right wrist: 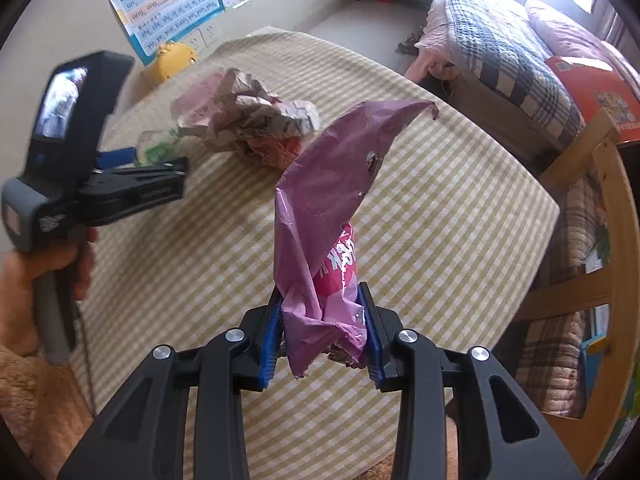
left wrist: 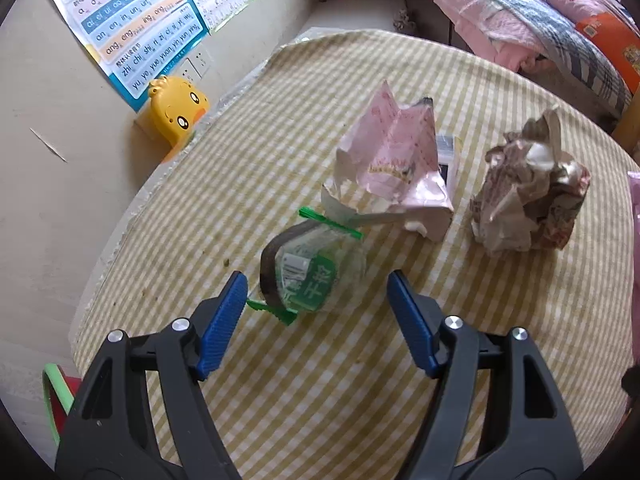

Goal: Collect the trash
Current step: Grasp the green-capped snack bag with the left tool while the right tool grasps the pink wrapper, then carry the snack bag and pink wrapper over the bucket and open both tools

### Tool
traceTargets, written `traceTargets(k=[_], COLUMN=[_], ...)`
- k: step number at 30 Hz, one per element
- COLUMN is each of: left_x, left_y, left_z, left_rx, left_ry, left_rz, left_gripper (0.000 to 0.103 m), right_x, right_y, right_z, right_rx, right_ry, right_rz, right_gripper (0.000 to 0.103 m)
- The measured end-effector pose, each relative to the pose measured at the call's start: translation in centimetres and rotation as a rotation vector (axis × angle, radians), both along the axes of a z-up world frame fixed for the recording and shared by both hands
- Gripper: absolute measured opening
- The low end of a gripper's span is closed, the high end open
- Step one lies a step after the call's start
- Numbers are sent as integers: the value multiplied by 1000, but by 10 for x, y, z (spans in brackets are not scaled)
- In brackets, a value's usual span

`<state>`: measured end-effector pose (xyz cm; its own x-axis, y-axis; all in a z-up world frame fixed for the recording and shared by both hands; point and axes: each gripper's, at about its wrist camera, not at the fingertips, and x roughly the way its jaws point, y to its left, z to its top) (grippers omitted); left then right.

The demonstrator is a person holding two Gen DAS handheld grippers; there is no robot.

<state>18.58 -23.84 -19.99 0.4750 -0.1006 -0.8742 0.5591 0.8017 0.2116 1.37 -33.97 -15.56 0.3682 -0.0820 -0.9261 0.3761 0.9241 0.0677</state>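
- Right gripper (right wrist: 322, 320) has its blue pads clamped tight on a purple plastic bag (right wrist: 332, 200); the crumpled lower end is pinched between them, with a little tail of it poking out below the pads.
- The bag stands up out of the jaws, lifted above the table (right wrist: 460, 208), its torn tip curling over toward the far right edge.
- A bright pink patch with white lettering shows on the bag just above the pads.
- Left gripper (left wrist: 316, 292) hangs over the near-left part of the table, fingers (left wrist: 224, 320) spread wide apart, nothing pressed between them.
- Between and just beyond those open fingers lies a clear wrapper (left wrist: 308, 268) with a green label and green strips at both ends, flat on the yellow-and-white checked cloth.
- Whether the left pad touches the wrapper's near green strip, I cannot tell; they sit very close.
- Just beyond the wrapper, toward the middle of the table, a crushed pink carton (left wrist: 394, 168) stands crumpled, touching the wrapper's far end.
- To its right, apart from it, a brown crumpled paper ball (left wrist: 528, 188) sits near the right edge.
- In the right wrist view the person's hand (right wrist: 44, 276) grips the left gripper's handle at the table's left edge.
- Beyond the far left edge, a yellow duck stool (left wrist: 178, 114) stands against the wall.
- Alphabet posters (left wrist: 132, 20) hang on the wall above it, and a bed (right wrist: 508, 52) with checked bedding lies past the far right side.
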Motion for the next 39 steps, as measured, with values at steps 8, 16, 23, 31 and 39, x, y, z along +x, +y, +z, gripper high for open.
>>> traceTargets(k=[8, 16, 23, 31, 39], left_x=[4, 1, -2, -6, -29], left_y=[-3, 19, 54, 90, 127], left_z=[1, 18, 37, 57, 79], left_rx=[-17, -71, -105, -134, -175], left_ry=[13, 11, -8, -32, -60], left_rz=[7, 54, 119, 181, 228], left_gripper=[21, 15, 15, 15, 15], right_x=[-5, 3, 8, 11, 7], right_y=[4, 33, 66, 97, 117], right_z=[16, 41, 63, 83, 99], right_rx=[60, 77, 106, 99, 58], right_ry=[-94, -161, -227, -264, -311], right_rz=[17, 91, 177, 247, 258], right_gripper=[34, 34, 34, 34, 35])
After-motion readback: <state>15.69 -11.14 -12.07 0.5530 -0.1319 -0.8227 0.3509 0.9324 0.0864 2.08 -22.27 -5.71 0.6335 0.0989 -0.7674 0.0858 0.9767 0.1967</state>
